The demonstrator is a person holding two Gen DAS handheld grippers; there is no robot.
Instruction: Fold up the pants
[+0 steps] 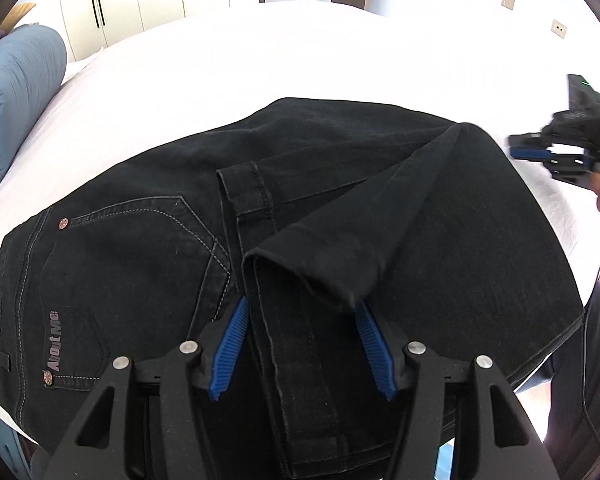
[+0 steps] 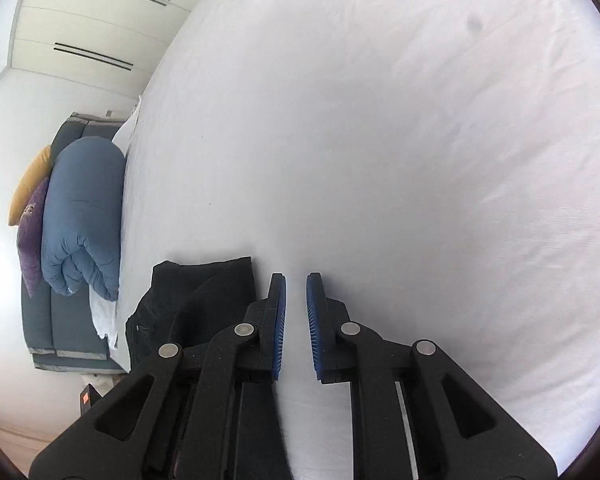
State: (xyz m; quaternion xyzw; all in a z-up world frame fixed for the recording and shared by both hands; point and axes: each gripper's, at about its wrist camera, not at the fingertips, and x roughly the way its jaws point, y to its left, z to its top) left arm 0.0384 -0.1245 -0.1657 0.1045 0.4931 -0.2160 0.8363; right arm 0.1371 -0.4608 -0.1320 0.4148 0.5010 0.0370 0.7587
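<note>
Pants (image 1: 300, 208), one black pair, lie on the white bed (image 1: 260, 52), already doubled, with a leg end brought back toward the back pocket. The step in hand looks like a mid-fold: the left gripper (image 1: 302, 316) sits over that loose leg end with its two blue fingers (image 1: 232, 344) spread wide on either side of the cloth, not pinching it. The right gripper (image 2: 296, 292) hovers off past the pants' edge over bare sheet, nearly closed on nothing. Next, the left gripper likely needs to close on the hem, or let it lie and smooth it flat. Counted: two grippers, one blue duvet (image 2: 82, 216), two cushions.
</note>
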